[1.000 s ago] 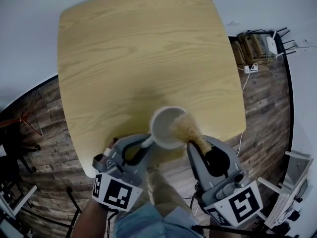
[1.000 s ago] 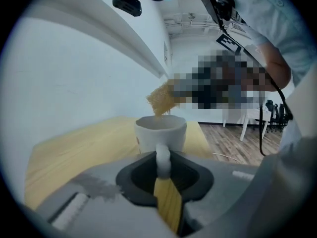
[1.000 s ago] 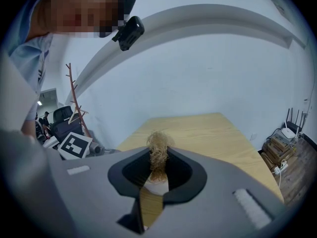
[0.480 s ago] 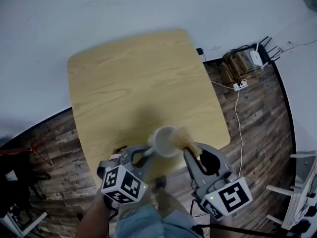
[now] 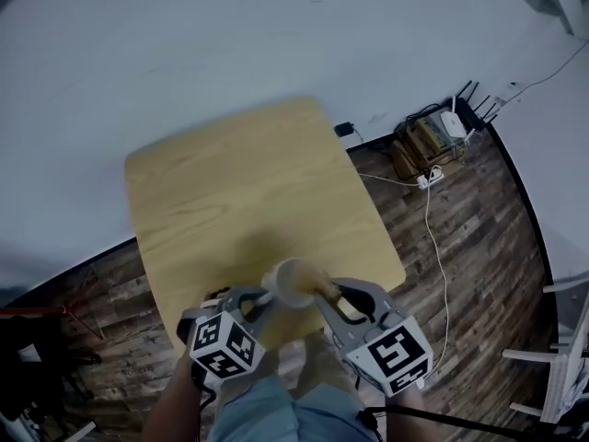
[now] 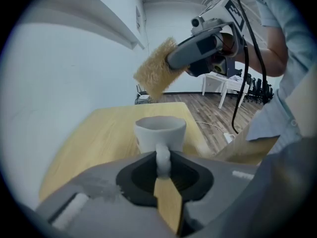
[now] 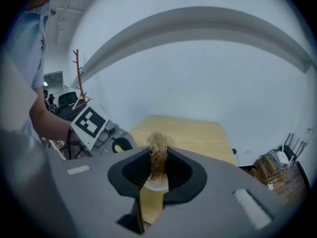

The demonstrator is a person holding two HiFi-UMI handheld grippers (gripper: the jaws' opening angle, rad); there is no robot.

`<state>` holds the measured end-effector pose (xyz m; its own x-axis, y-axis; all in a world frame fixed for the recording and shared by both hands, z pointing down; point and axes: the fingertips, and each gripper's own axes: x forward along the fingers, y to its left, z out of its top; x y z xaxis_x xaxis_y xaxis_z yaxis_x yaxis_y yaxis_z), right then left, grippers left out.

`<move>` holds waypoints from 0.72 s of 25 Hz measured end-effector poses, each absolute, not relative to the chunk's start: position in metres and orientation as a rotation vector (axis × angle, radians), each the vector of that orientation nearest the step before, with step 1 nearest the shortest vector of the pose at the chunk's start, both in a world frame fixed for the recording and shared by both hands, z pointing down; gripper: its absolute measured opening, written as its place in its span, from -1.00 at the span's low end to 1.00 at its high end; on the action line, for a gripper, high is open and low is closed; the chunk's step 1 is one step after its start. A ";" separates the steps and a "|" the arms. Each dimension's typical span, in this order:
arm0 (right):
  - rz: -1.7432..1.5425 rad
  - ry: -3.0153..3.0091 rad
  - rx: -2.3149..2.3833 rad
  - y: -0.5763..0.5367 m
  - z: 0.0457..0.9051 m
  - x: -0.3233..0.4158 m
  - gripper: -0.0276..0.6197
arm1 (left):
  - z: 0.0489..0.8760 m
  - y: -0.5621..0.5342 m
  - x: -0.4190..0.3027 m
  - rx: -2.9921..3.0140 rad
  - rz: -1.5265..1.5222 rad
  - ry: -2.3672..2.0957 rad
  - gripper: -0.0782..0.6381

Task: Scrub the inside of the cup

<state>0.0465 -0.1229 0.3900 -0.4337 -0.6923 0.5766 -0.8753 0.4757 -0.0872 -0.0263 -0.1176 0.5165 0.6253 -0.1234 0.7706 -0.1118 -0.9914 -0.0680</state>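
Over the near edge of the bench, your left gripper has its jaws pinched on the handle of the white cup, which is upright. Your right gripper has its jaws clamped on a straw-coloured scrub pad, up and right of the cup's mouth. The cup's inside is hard to make out.

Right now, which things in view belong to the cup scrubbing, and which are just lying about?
Job: cup, gripped by its handle in the left gripper; scrubbing pad, gripped in the right gripper.
Lying about: router, power strip on the floor, coat stand.
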 end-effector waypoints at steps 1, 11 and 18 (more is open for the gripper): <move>0.520 -2.266 1.241 -0.123 0.400 0.045 -0.72 | 0.516 -0.118 -0.025 -2.805 -1.347 0.200 -0.58; 0.478 -2.253 0.699 -0.128 0.479 0.036 -0.72 | 0.509 -0.120 -0.013 -2.663 -1.507 0.218 -0.59; 0.233 -2.288 0.497 -0.141 0.508 0.023 -0.72 | 0.510 -0.120 -0.005 -2.636 -1.582 0.254 -0.58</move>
<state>0.0232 -0.1408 0.5076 -0.6291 -0.2800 0.7252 -0.4204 0.9072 -0.0144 -0.0053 -0.1203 0.5096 0.4606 -0.1696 0.8712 -0.1118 -0.9848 -0.1327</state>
